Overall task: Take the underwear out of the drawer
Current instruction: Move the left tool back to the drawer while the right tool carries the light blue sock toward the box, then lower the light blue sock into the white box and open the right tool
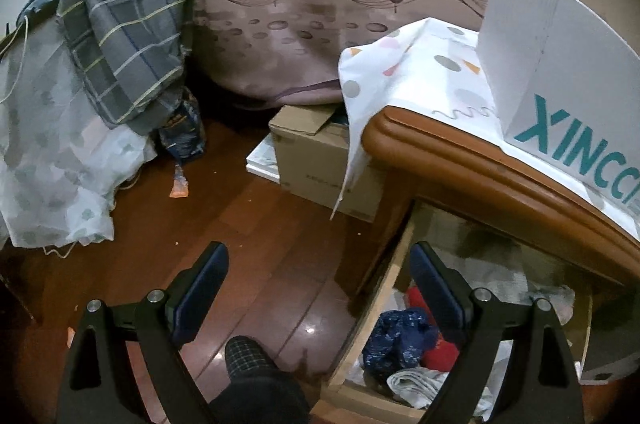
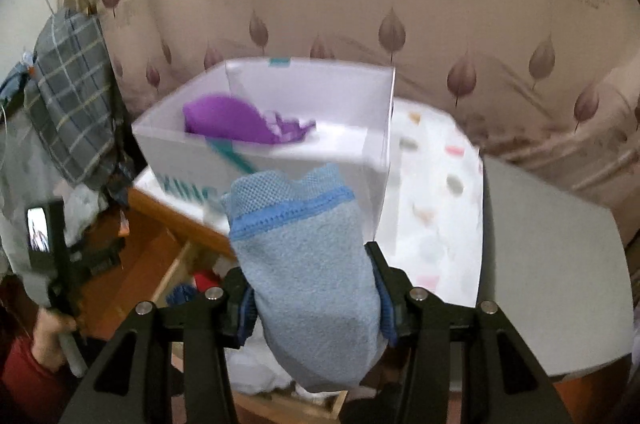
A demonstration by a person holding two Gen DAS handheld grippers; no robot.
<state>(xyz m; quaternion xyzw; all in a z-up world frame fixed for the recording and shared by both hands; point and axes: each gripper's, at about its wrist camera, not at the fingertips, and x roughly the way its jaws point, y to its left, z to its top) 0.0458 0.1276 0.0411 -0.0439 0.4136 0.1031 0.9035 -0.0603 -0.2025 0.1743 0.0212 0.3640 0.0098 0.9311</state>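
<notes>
The wooden drawer [image 1: 382, 298] stands pulled out at the lower right of the left wrist view. A dark blue patterned garment [image 1: 400, 340], something red [image 1: 440, 354] and white garments [image 1: 416, 384] lie in it. My left gripper [image 1: 318, 250] is open and empty, straddling the drawer's left side above the floor. In the right wrist view my right gripper [image 2: 308, 264] is shut on a light blue piece of underwear [image 2: 308, 284], held up above the drawer [image 2: 176, 268]. Behind it a white box [image 2: 264, 152] holds a purple garment [image 2: 232, 124].
The white box [image 1: 560, 84] sits on a dotted cloth [image 1: 420, 72] over the wooden cabinet top [image 1: 460, 160]. A cardboard box [image 1: 320, 152] stands on the floor by the curtain. A bed with a plaid blanket [image 1: 132, 24] is at the left. A grey board [image 2: 552, 264] lies at the right.
</notes>
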